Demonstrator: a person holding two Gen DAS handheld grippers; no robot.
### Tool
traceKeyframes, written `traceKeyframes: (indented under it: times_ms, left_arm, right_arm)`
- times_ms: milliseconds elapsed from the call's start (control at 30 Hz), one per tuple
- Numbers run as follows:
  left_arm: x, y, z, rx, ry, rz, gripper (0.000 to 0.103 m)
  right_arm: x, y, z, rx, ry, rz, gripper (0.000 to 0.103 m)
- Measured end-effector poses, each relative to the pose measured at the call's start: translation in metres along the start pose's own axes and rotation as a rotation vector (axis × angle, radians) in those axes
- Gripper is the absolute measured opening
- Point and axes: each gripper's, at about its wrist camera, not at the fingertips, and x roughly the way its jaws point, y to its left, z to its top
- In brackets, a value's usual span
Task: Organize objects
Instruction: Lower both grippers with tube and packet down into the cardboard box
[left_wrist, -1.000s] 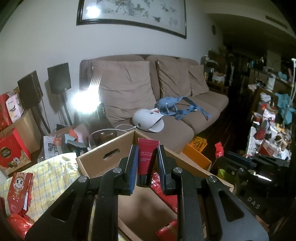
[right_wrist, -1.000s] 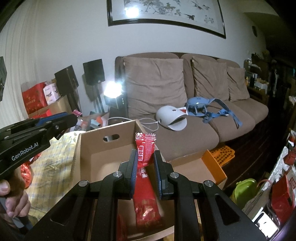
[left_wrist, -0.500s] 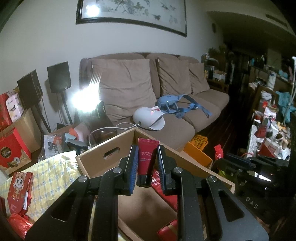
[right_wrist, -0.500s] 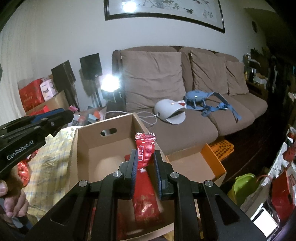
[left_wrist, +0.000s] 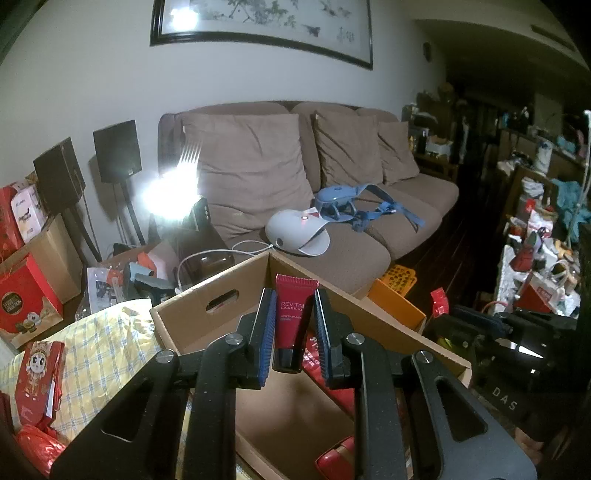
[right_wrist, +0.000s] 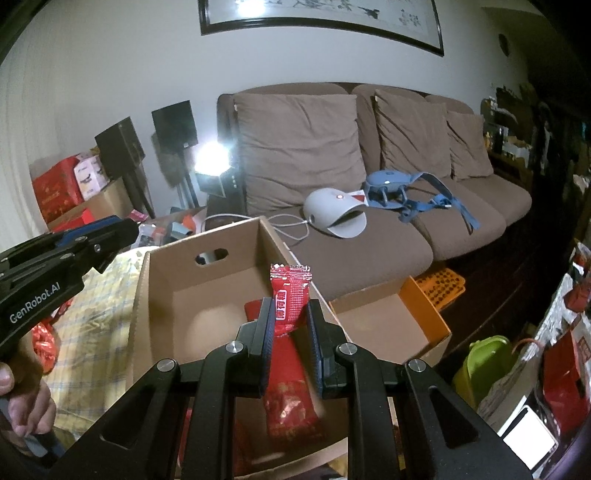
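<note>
Crimson plastic cream tube (left_wrist: 293, 319), pinched mid-body by the left hand-held gripper (left_wrist: 293, 328) above the open brown cardboard box (left_wrist: 207, 295), seems light and squeezable, while the right hand-held gripper (right_wrist: 291, 332) clamps a crinkly red foil snack packet (right_wrist: 290, 325) (probably slippery).

1. The cardboard box (right_wrist: 162, 280) is open on top — its far half shows bare floor.
2. Red packets (left_wrist: 332, 369) crowd its near right side.
3. The sofa (right_wrist: 369, 229) stands just behind — blocking beyond.
</note>
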Motion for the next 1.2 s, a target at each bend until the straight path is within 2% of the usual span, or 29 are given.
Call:
traceKeyframes:
  times_ms: [500,833,1200]
  left_arm:
    - [0.008,0.002,-0.006,-0.007,0.022,-0.001,0.019]
    - [0.021,0.004,-0.011,-0.009,0.084,-0.017,0.019]
    - [0.024,0.001,-0.012,0.005,0.102,-0.015,0.019]
  right_arm:
    - [0.007,-0.002,-0.001,0.013,0.034,-0.007,0.016]
    - [0.011,-0.002,-0.003,0.015,0.046,-0.006,0.016]
    - [0.015,-0.002,-0.005,0.017,0.055,-0.005,0.016]
